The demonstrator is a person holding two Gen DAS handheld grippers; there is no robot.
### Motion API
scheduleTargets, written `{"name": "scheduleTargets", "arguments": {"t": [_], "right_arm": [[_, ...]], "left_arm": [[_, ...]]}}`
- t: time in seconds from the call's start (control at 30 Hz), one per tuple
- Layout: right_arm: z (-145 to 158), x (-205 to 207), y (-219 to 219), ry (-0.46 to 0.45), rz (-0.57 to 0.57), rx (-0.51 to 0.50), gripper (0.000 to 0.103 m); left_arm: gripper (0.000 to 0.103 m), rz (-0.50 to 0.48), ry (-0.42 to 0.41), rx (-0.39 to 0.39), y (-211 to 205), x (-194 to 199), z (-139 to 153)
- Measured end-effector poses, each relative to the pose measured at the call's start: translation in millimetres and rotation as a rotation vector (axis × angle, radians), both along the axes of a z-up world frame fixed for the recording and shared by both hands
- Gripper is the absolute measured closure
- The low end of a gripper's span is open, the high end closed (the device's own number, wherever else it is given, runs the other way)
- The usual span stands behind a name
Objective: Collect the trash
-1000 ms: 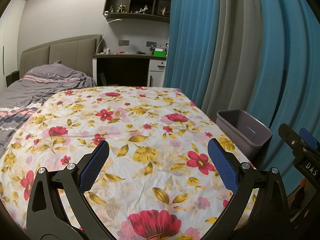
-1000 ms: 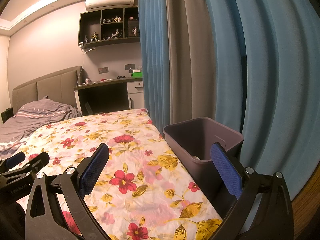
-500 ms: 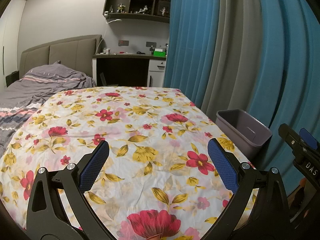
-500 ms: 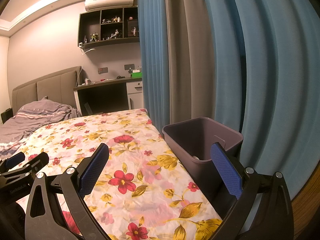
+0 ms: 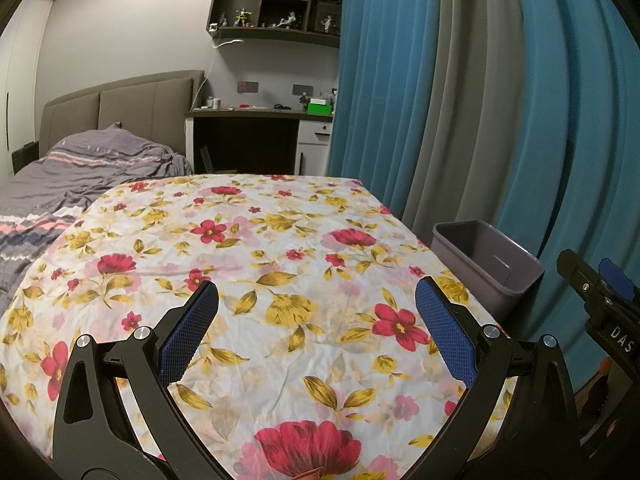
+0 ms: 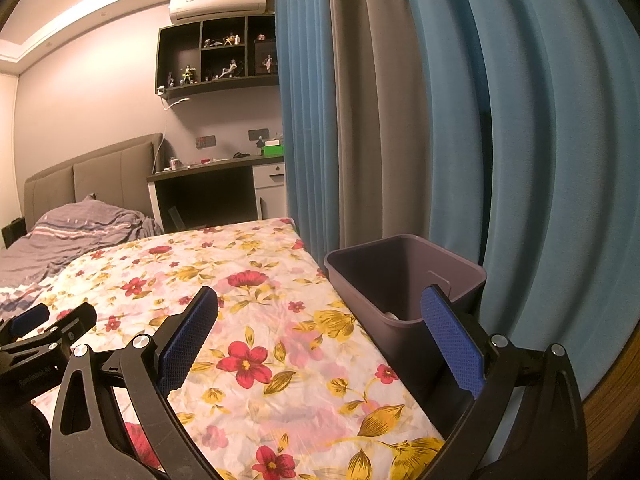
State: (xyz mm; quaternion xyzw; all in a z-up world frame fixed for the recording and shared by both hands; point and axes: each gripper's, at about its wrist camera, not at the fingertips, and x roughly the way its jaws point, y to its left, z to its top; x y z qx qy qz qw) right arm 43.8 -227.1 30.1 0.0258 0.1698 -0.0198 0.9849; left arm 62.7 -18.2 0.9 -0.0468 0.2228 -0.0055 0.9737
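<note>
A grey plastic bin (image 5: 490,258) (image 6: 404,276) stands at the right edge of the floral-covered table (image 5: 280,264) (image 6: 256,300), against the curtains. A small pale scrap (image 6: 391,315) shows at its bottom. My left gripper (image 5: 316,322) hovers open over the near part of the cloth, nothing between its blue pads. My right gripper (image 6: 320,330) is open too, its right finger (image 6: 452,340) in front of the bin's near wall. No loose trash shows on the cloth. Each gripper's tip appears at the edge of the other's view.
Blue and grey curtains (image 5: 480,100) hang right behind the bin. A bed with grey bedding (image 5: 60,176) lies to the left, a dark desk (image 5: 256,140) with small items stands beyond the table, and shelves with figurines hang above it.
</note>
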Motion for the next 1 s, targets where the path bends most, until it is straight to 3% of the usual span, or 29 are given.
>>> {"name": "scheduleTargets", "arguments": {"t": [0.7,0.83,1.0], "right_arm": [[-1.2,1.2,-1.9,0.004,0.001,0.004,0.006],[-1.4,1.6,-1.8,0.005,0.002,0.005,0.006],[-1.6,1.5,-1.9,0.004,0.002,0.005,0.006]], "left_arm": [[0.006,-0.016,-0.011,-0.010,2.5,0.2,2.2],[0.021,-0.031,-0.018,-0.001,1.8,-0.3,2.4],[0.025,-0.042,-0.023,0.006,0.7,-1.4,2.4]]}}
